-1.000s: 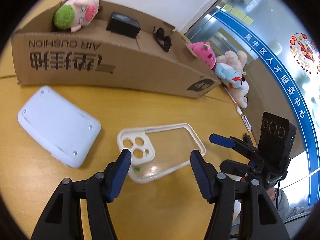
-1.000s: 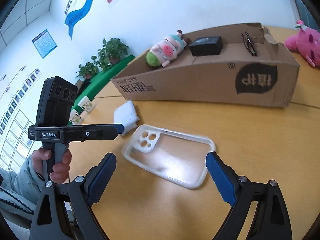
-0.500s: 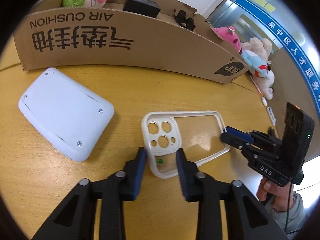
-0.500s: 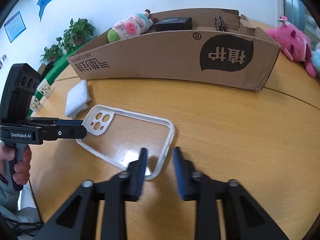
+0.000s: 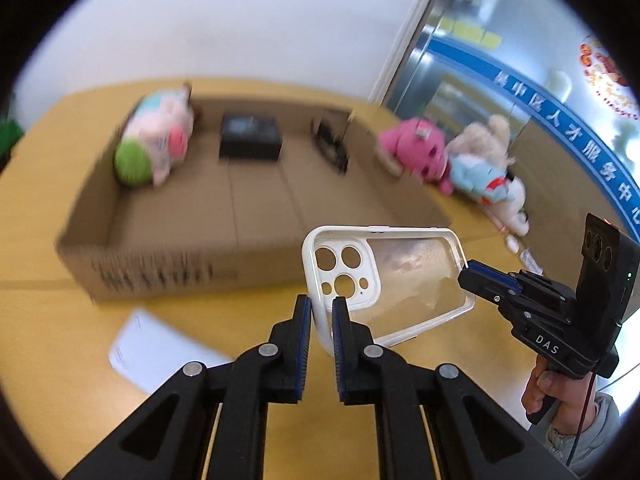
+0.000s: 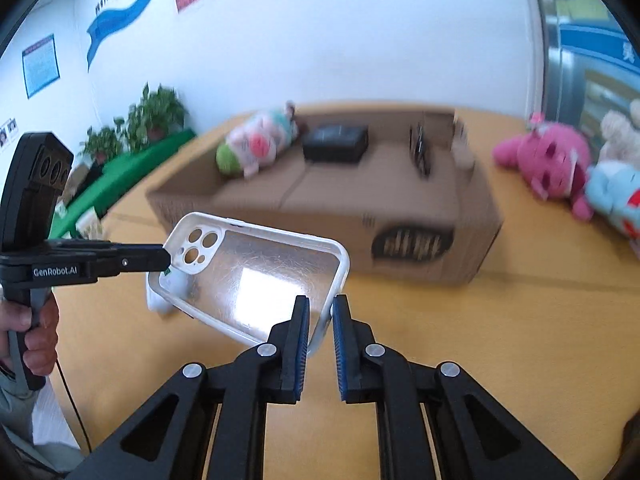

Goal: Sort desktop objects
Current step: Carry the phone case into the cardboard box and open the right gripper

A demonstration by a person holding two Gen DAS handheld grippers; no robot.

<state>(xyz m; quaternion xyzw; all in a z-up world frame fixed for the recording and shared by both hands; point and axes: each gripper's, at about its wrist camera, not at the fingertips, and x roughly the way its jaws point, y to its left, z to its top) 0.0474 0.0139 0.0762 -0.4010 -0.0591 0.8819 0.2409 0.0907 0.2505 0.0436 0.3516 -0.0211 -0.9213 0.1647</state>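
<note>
The clear phone case [image 5: 384,280], which lay flat on the table half a second ago, is now off the wood and carried in the air between both tools: the left tool [image 5: 321,322] is clamped on the rim at the camera-cutout end, and the right tool [image 6: 320,326] is clamped on the rim at the opposite end. Both views have swung upward and blurred, so the lift is under way. I judge this means the grasp step is finished and the carry to the cardboard box [image 5: 224,216] is the step in hand. The box stands toward the far edge of the table [image 6: 520,340], its open top already holding a plush pig [image 5: 156,144] at the left end, a black box [image 5: 250,136] in the middle and dark glasses [image 5: 330,142] near the right end; the wide bare stretch of its floor in front of these looks like free room for the case. The near wall of the box is the edge to clear, so the case probably needs to stay above it before coming down. A white device [image 5: 154,350] lies on the table in front of the box, below the case, and a pink plush [image 6: 548,160] with other soft toys sits toward the right edge, well apart from the path.
</note>
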